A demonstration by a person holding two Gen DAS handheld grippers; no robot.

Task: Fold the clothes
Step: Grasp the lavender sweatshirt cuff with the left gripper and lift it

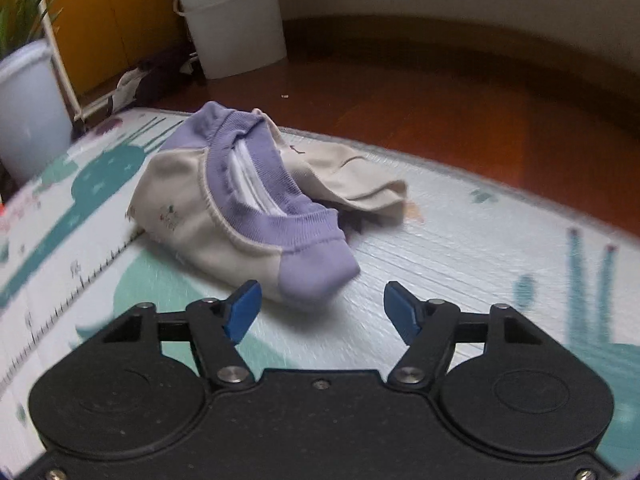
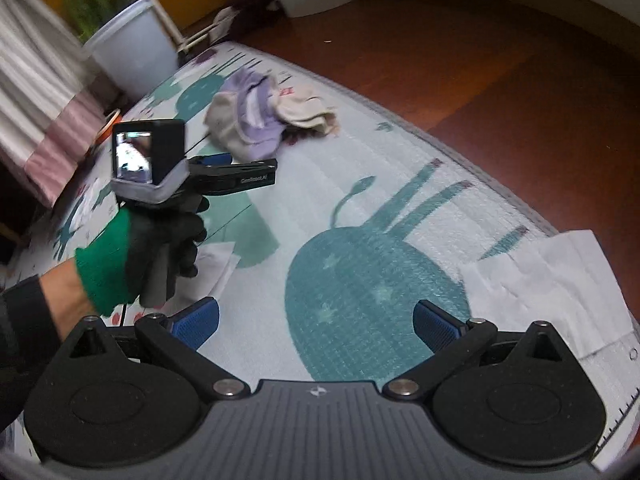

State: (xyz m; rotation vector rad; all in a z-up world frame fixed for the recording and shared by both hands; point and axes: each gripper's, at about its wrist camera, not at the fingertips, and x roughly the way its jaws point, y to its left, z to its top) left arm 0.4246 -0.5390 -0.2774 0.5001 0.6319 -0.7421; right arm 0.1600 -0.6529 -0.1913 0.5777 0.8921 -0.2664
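The beige and purple sweatshirt (image 1: 240, 208) lies crumpled in a heap on the play mat (image 1: 460, 248), collar up, not yet spread. The left hand-held gripper (image 1: 320, 308) hovers just in front of the sweatshirt's purple shoulder, released and empty. The right hand-held gripper (image 2: 316, 324) is well back from the sweatshirt, also released. Judging by this, the reach-in step; next, pinch an edge and flatten it

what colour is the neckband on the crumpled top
Purple ribbed neckband on a beige top; clearest in the left wrist view.
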